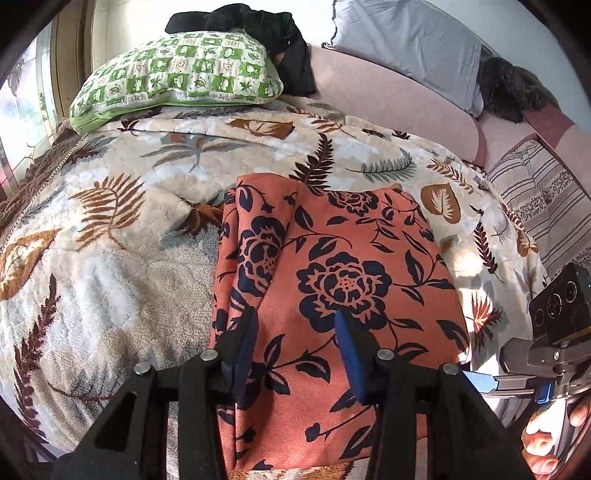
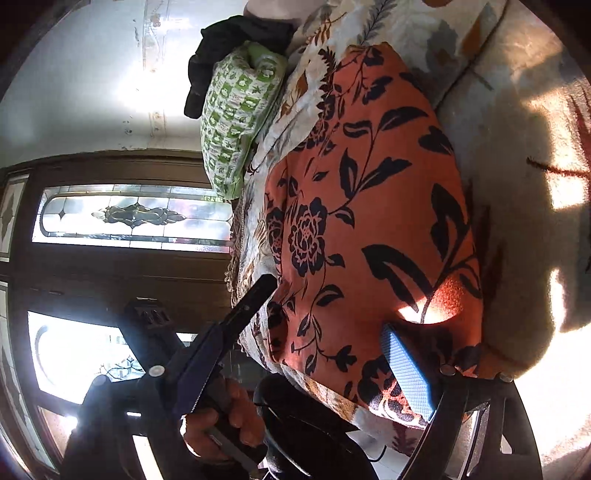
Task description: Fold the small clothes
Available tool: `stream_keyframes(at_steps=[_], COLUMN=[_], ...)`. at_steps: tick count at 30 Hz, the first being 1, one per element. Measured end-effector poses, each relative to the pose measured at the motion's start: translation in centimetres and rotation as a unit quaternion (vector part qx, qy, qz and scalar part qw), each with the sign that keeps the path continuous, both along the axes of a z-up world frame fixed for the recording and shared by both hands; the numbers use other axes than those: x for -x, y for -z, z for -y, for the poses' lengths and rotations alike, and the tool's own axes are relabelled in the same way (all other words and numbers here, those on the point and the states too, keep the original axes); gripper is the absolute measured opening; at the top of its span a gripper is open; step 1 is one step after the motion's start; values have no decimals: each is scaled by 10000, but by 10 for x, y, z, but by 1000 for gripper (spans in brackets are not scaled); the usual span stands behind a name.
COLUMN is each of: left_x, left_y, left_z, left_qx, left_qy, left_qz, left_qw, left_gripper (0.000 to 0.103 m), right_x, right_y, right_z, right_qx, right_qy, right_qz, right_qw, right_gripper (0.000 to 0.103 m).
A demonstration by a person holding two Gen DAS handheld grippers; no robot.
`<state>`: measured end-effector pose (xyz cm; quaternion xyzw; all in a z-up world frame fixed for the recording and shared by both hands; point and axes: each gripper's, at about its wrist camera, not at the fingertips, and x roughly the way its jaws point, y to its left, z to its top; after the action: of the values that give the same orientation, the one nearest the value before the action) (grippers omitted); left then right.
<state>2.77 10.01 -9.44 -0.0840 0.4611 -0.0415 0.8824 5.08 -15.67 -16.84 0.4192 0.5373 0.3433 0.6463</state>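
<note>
Nearest to you, your left gripper (image 1: 295,336) hovers over the near half of the orange flowered cloth (image 1: 343,266), its blue pads apart and nothing between them; the cloth lies flat beneath. At the right edge of the left wrist view your right hand (image 1: 554,439) holds the other tool by its handle, low beside the cloth's near right corner.

In the right wrist view your right gripper (image 2: 328,310) has its jaws spread wide, one finger over the cloth's near edge and the other off the side of the bed, nothing clamped. Your left hand (image 2: 221,417) shows below it, wrapped round its handle.

The cloth is folded into a rough rectangle with a narrower flap laid along its left side, and it rests on a fleecy leaf-patterned blanket (image 1: 110,236) that covers the bed. A patch of sunlight falls on the blanket just to the right of the cloth.

Farther off, a green and white checked pillow (image 1: 177,74) sits at the head of the bed, with a black garment (image 1: 258,26) bunched on top of and behind it. To the right lie a pale blue pillow (image 1: 410,40) and a striped quilt (image 1: 539,192).
</note>
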Motion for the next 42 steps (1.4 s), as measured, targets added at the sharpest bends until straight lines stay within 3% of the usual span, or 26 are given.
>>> stream_keyframes(at_steps=[2, 3, 8, 11, 14, 18, 20, 21, 22, 23, 24, 25, 26, 28, 30, 33, 38, 40, 42], left_x=[-9, -9, -7, -27, -60, -84, -94, -101, -110, -118, -122, -122, -120, -113, -104, -81, -26, -9, -5], left_y=[27, 36, 0, -16, -16, -15, -7, 3, 17, 31, 40, 41, 37, 27, 18, 1, -23, -17, 11], left_z=[-5, -9, -10, -14, -20, -18, -8, -8, -15, -27, -40, -48, -48, -38, -31, -25, -13, -7, -3], left_qx=[14, 41, 181, 319, 392, 1048, 1016, 804, 538, 555, 861, 1129, 1126, 791, 541, 500, 763, 794, 467], left_qy=[-19, -34, 1, 68, 75, 485, 716, 673, 468, 257, 102, 31, 10, 140, 166, 39, 219, 290, 244], left_qz=[-572, -594, -159, -33, -140, -215, -282, -401, -563, -737, -823, -796, -754, -604, -468, -184, 211, 234, -148], left_qw=[9984, 9982, 9997, 9995, 9991, 9931, 9918, 9937, 9959, 9954, 9928, 9904, 9908, 9949, 9973, 9986, 9966, 9961, 9985], left_gripper=[48, 49, 49, 49, 49, 48, 48, 48, 45, 33, 25, 24, 24, 25, 31, 58, 62, 68, 68], right_x=[1, 2, 5, 4, 4, 3, 3, 2, 2, 1, 1, 1, 1, 2, 2, 6, 13, 16, 17], right_y=[4, 7, 3, 7, 11, 14, 16, 17, 18, 19, 19, 19, 19, 18, 20, 17, 3, -6, -13], right_z=[0, 2, 5, 8, 11, 14, 14, 14, 14, 14, 14, 14, 15, 14, 14, 15, 13, 17, 23], right_qx=[28, -10, 40, 3, -36, -158, -199, -200, -200, -201, -222, -244, -230, -197, -182, -153, 3, -23, -5], right_qy=[72, 112, 24, 31, 2, 7, 26, 21, 13, 7, -5, -22, -31, -22, 6, 69, 48, 91, 244], right_qz=[-47, -83, 22, -41, -56, -106, -133, -137, -145, -158, -163, -163, -157, -140, -145, -120, -10, 121, 233], right_qw=[10000, 9999, 10000, 10000, 10000, 9998, 9997, 9997, 9997, 9997, 9996, 9996, 9996, 9997, 9997, 9998, 10000, 9999, 9994], right_gripper=[90, 90, 90, 90, 90, 90, 90, 90, 90, 90, 90, 90, 90, 90, 90, 90, 90, 90, 90])
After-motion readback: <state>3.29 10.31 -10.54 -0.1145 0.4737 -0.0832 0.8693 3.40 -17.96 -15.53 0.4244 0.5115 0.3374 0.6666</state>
